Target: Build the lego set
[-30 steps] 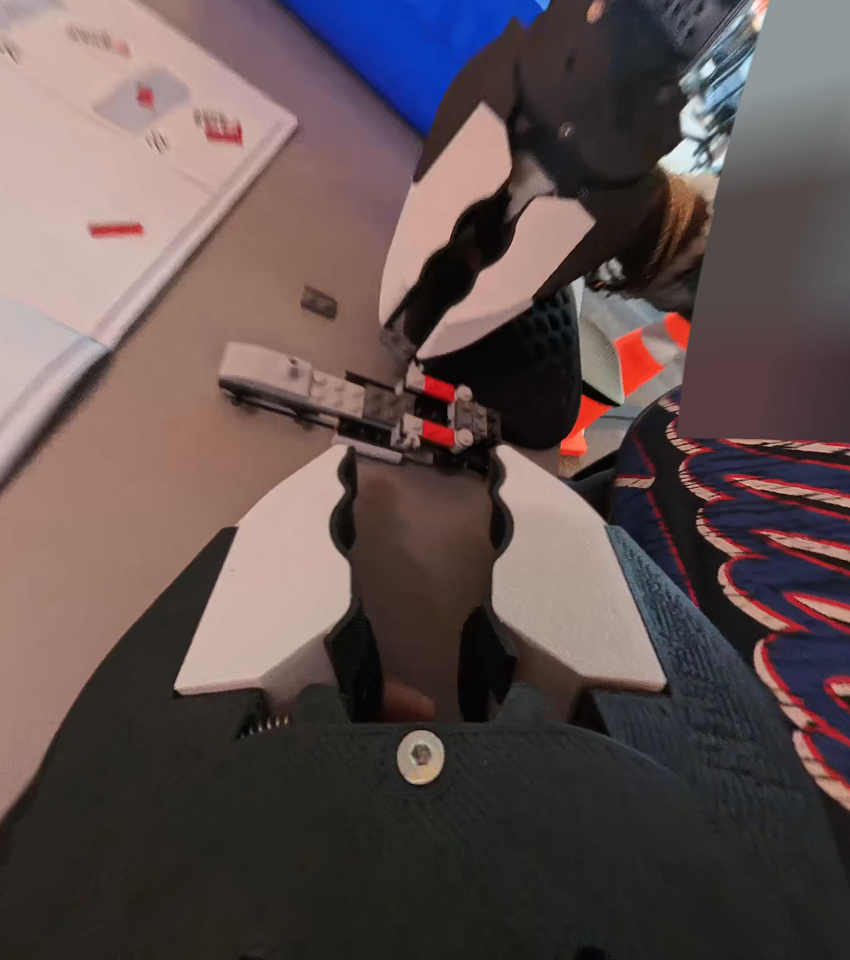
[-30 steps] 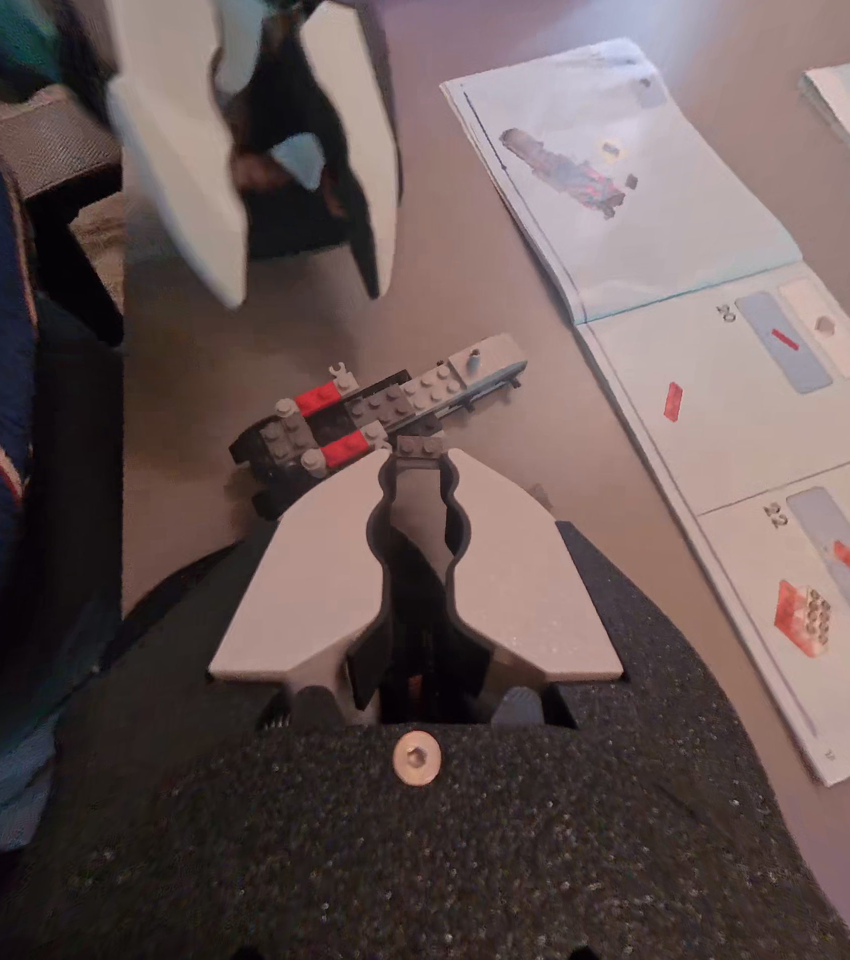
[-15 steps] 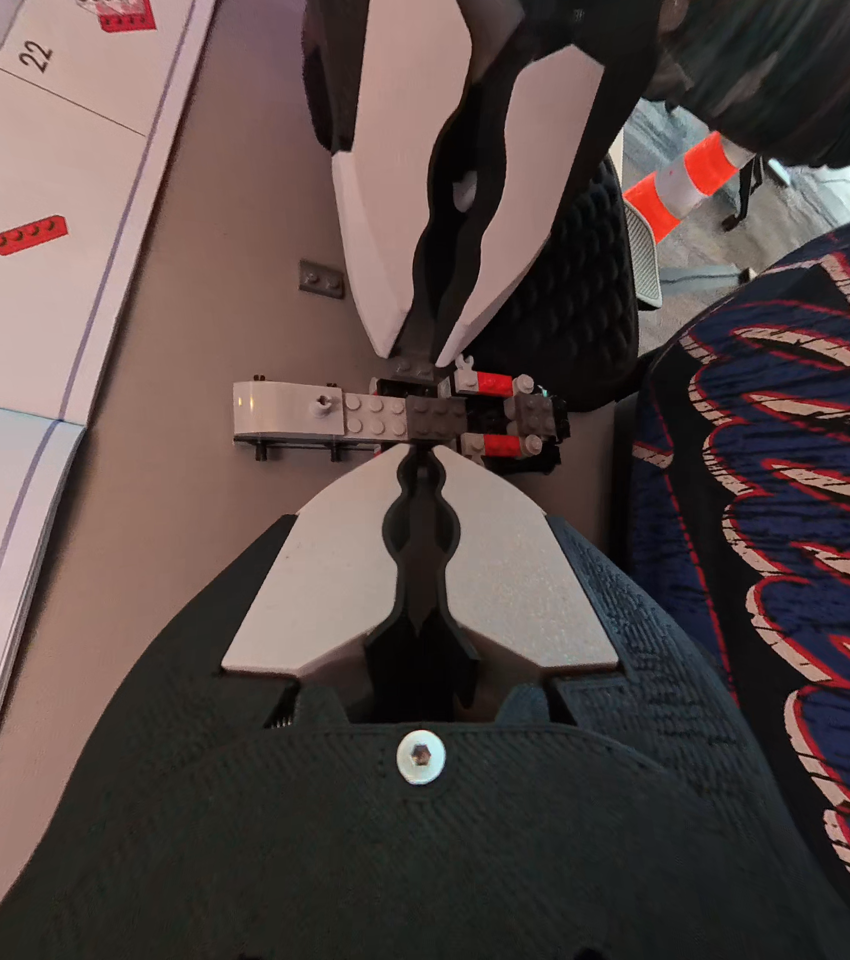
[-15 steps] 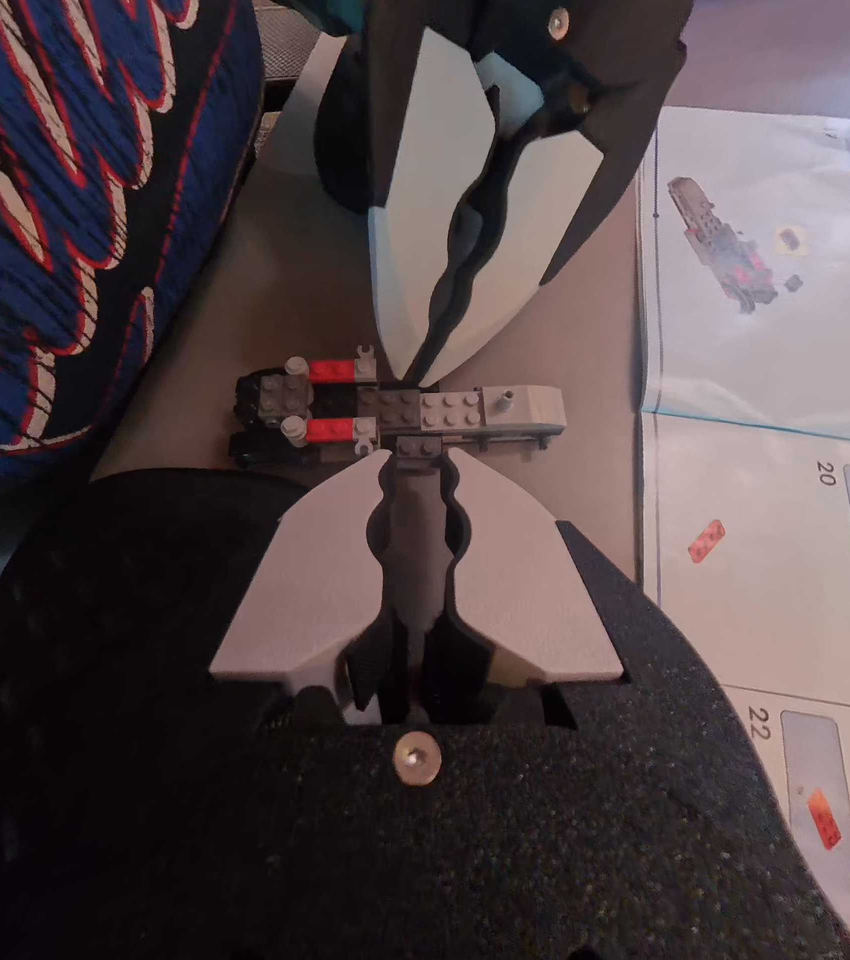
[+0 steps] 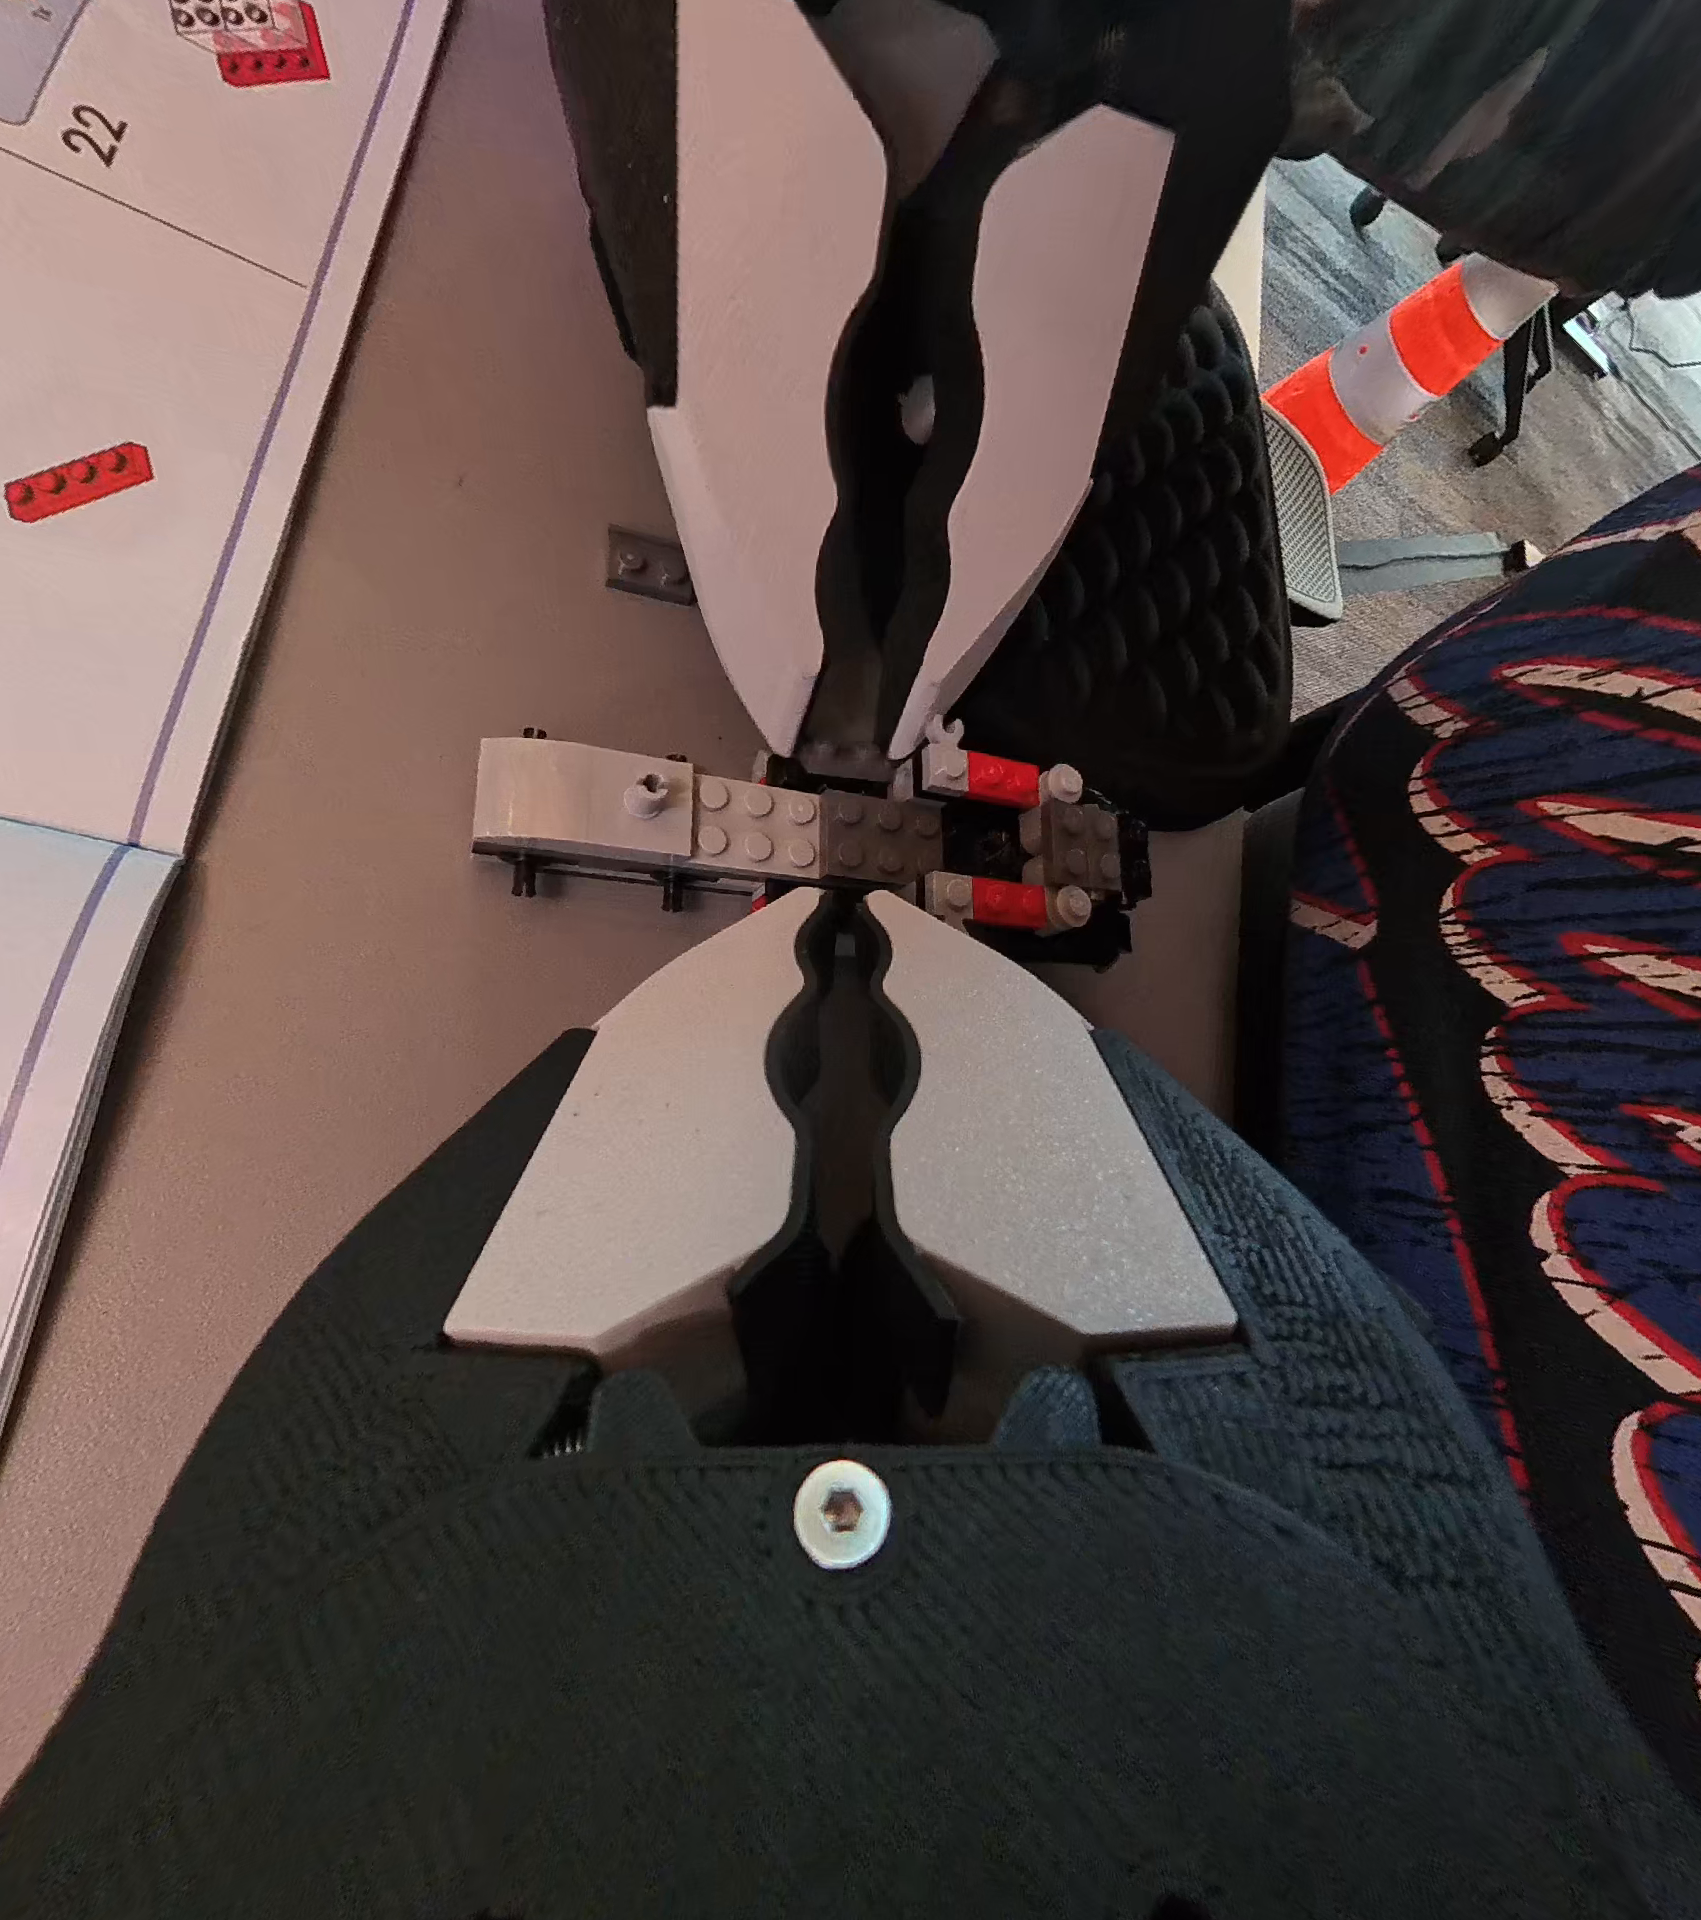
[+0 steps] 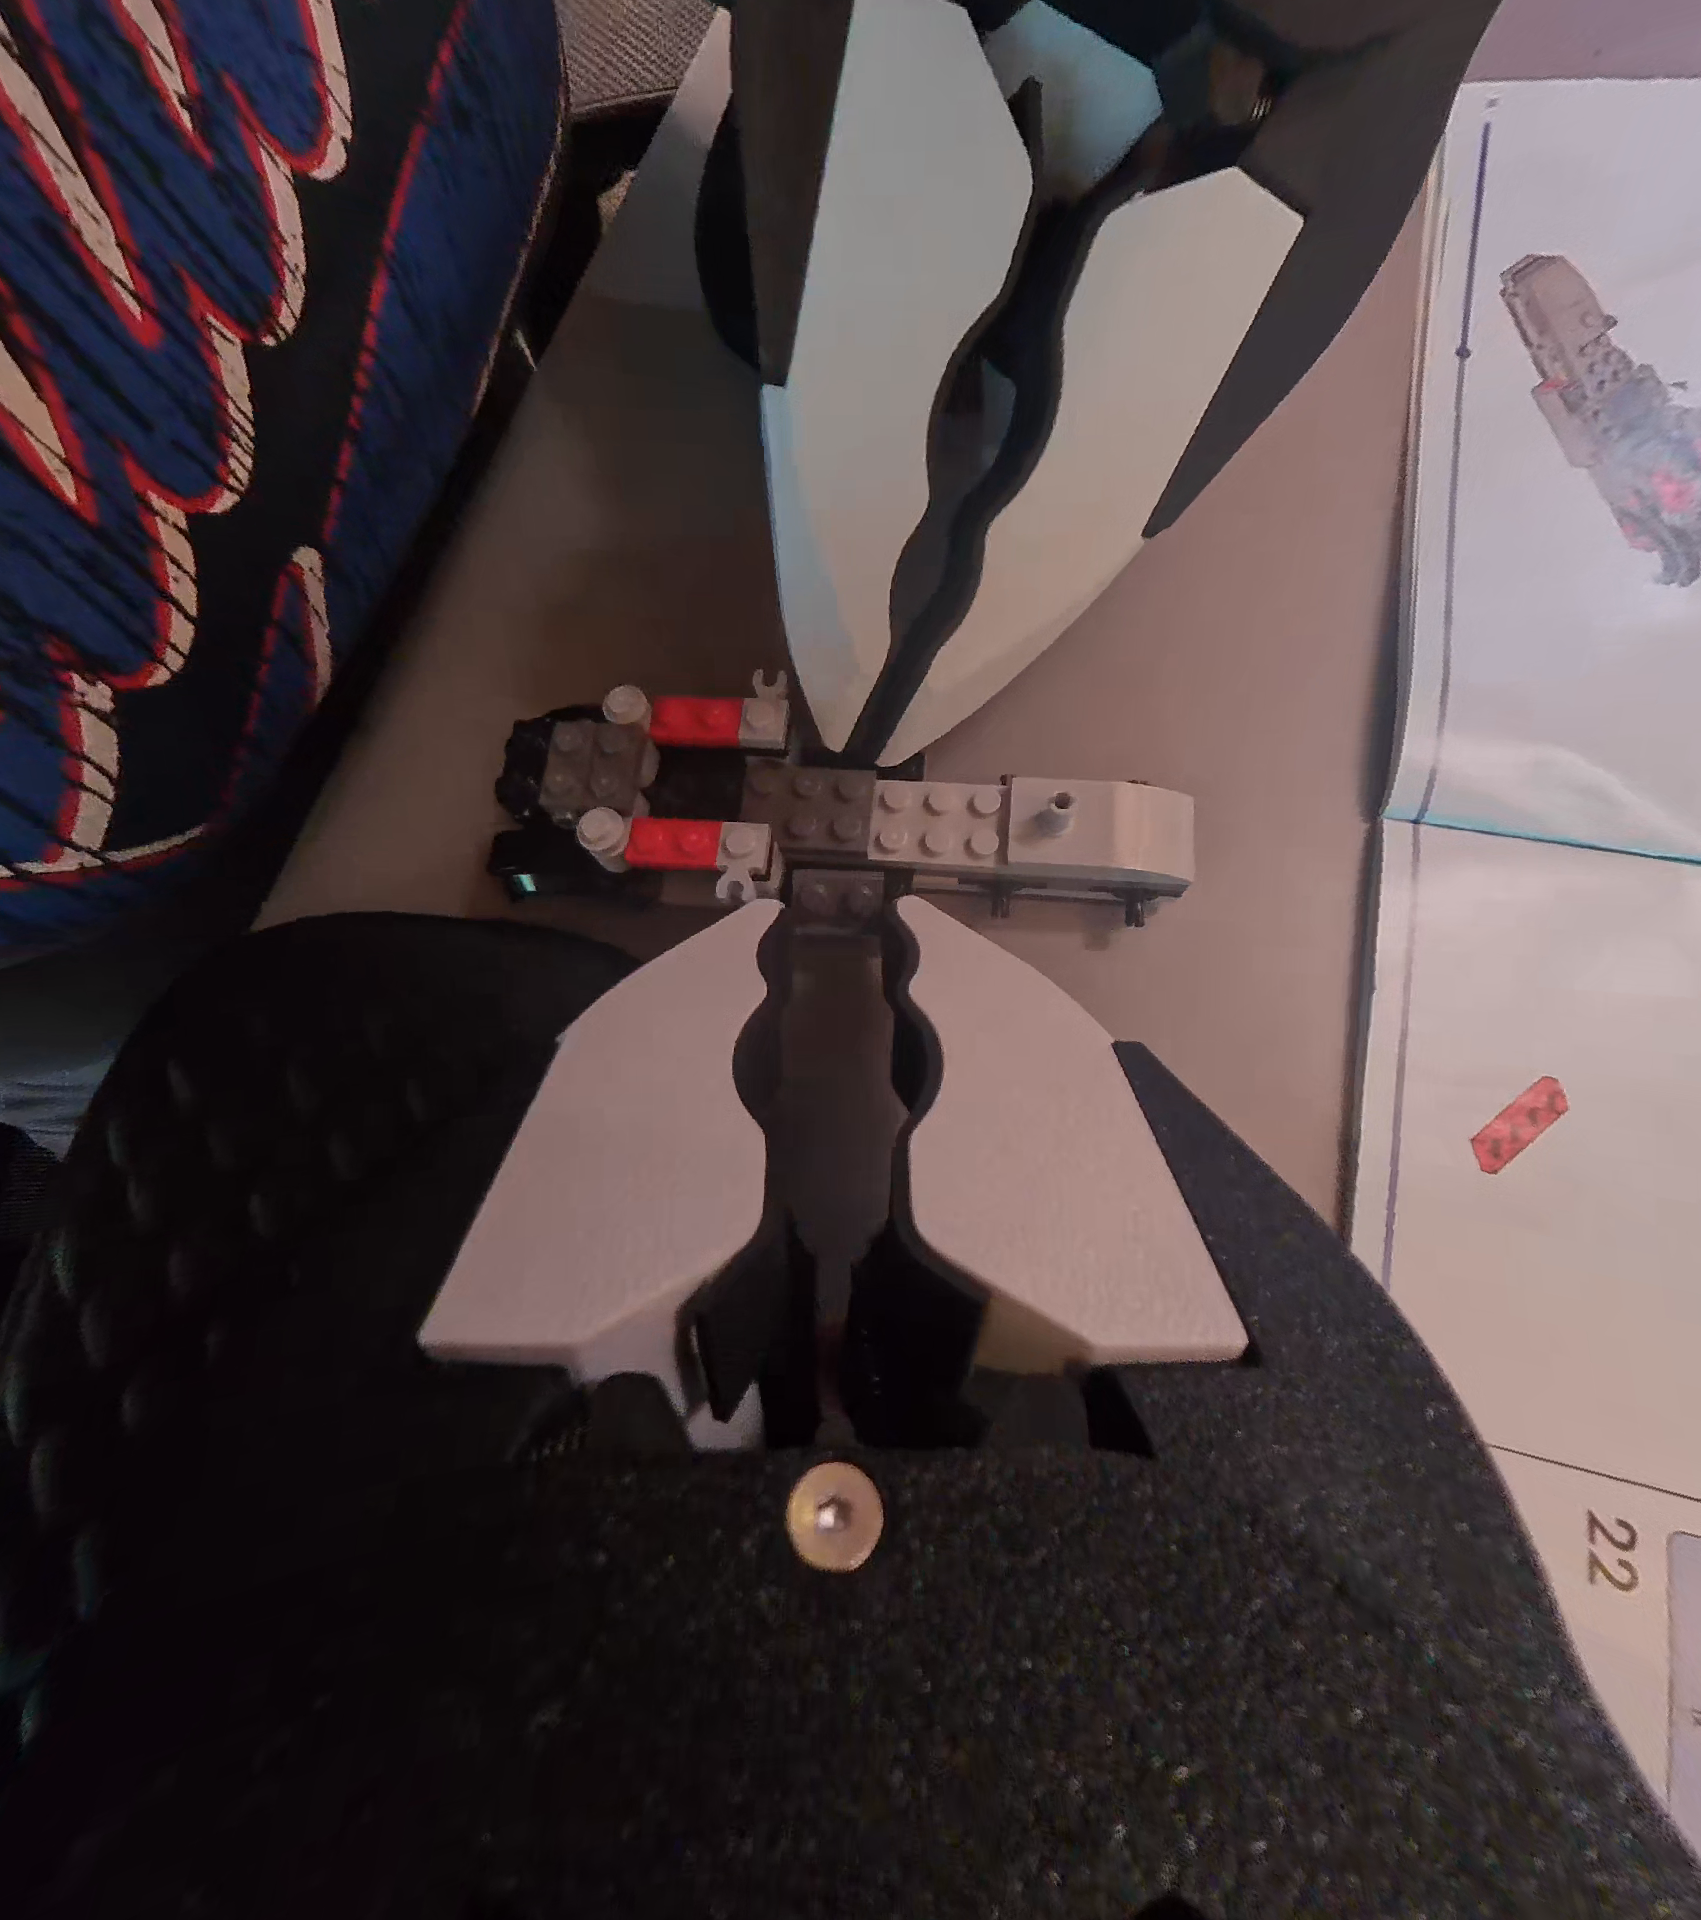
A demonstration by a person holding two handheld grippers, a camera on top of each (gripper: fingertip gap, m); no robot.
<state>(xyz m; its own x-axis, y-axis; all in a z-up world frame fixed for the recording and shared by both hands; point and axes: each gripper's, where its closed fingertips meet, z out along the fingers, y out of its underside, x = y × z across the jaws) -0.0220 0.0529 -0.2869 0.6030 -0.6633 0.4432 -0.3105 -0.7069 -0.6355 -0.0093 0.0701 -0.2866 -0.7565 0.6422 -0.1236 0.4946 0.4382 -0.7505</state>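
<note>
Presently both tongs meet the lego model (image 5: pixel 804 831) on the table (image 5: pixel 326 935): left tongs (image 5: pixel 841 914) closed against its flank, right tongs (image 6: pixel 835 904) clamped on a dark grey plate (image 6: pixel 833 894); uneven pressing could snap sections apart.

The lego model (image 5: pixel 804 831) lies on the table (image 5: pixel 358 1039) between both tools, beside the instruction booklet (image 5: pixel 46 623).

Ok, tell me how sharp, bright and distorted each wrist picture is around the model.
Left wrist view: evenly lit, the grey, black and red brick model sharp, its studs countable; wide-angle bending bows the white instruction booklet edge. Right wrist view: dimmer and softer, the black foam-textured gripper body near the lens almost lost in shadow, the booklet's printed drawing hazy, the same model still readable.
</note>
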